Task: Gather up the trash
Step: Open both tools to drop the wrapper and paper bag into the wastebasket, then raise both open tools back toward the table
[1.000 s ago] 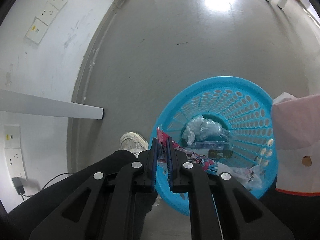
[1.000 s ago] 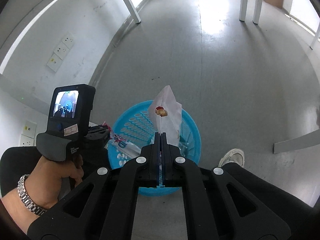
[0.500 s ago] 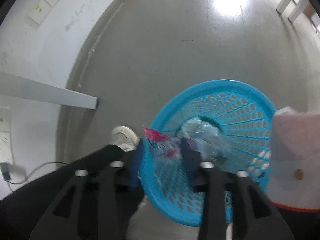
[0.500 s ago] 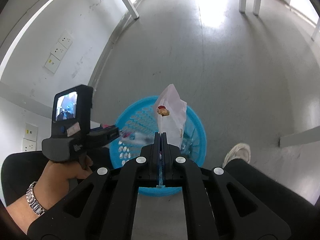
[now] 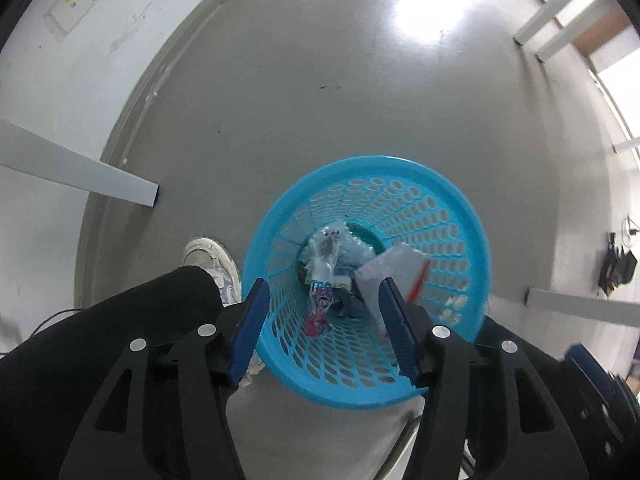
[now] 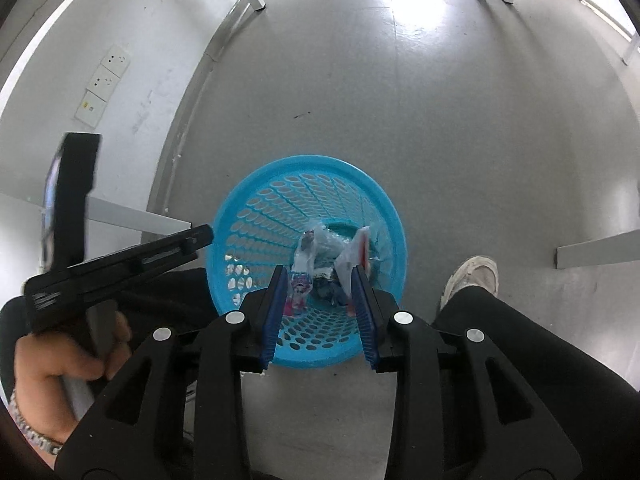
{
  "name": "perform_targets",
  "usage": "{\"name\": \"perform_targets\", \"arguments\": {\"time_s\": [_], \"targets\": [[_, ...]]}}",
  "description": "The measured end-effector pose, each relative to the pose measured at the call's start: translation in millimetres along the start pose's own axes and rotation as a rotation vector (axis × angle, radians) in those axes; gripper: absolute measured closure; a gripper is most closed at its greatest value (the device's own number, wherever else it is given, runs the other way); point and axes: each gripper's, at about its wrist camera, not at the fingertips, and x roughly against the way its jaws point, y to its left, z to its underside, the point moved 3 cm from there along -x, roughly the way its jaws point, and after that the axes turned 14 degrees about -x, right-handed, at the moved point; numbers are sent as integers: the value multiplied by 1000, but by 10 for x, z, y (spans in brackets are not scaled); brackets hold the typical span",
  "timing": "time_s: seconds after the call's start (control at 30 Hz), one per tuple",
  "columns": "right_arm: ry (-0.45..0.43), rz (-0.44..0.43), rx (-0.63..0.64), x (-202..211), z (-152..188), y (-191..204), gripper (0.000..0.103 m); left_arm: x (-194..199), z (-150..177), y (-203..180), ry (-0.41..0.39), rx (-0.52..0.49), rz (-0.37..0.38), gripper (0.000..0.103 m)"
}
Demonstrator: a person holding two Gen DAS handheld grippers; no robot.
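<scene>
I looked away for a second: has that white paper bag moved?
Yes. The white paper bag has dropped from the right gripper, whose fingers are now open, down inside the blue basket.

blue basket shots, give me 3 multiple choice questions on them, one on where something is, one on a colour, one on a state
1. Where is the pink printed wrapper?
A. on the floor beside the basket
B. inside the blue basket
C. clamped in the left gripper

2. What colour are the gripper finger pads?
A. blue
B. red
C. yellow

3. How do the jaws of the right gripper stand?
A. shut on a white bag
B. shut on nothing
C. open, holding nothing

Answers:
1. B, the wrapper lies against the basket's inner wall, with both left fingers apart from it.
2. A, the ribbed pads on both grippers show dark blue against the black frames.
3. C, the fingers are spread wide and the white bag sits down in the basket.
</scene>
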Motion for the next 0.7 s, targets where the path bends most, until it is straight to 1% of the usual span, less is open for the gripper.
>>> {"name": "perform_targets", "arguments": {"time_s": [0.03, 0.1, 0.17, 0.23, 0.3, 0.47, 0.6, 0.63, 0.7], "targets": [[-4, -1, 1, 28, 25, 6, 70, 49, 17, -20, -9, -11, 4, 46], [-17, -10, 2, 105, 71, 16, 63, 165, 75, -60, -34, -32, 19, 45], [-30, -15, 4, 165, 104, 35, 62, 274, 118, -91, -58, -50, 37, 43], [-49, -16, 11, 262, 155, 44, 62, 446, 165, -124, -102, -71, 48, 42], [-68, -19, 19, 352, 205, 46, 56, 606, 224, -138, -148, -96, 58, 40], [-114, -15, 44, 569, 330, 77, 54, 926, 391, -193, -235, -162, 84, 35], [-150, -33, 69, 782, 460, 100, 48, 1195, 528, -246, -304, -212, 106, 29], [-157, -35, 70, 820, 471, 93, 47, 1268, 564, -252, -320, -223, 100, 29], [-170, -42, 66, 931, 532, 75, 47, 1446, 620, -218, -363, -246, 62, 26]]}}
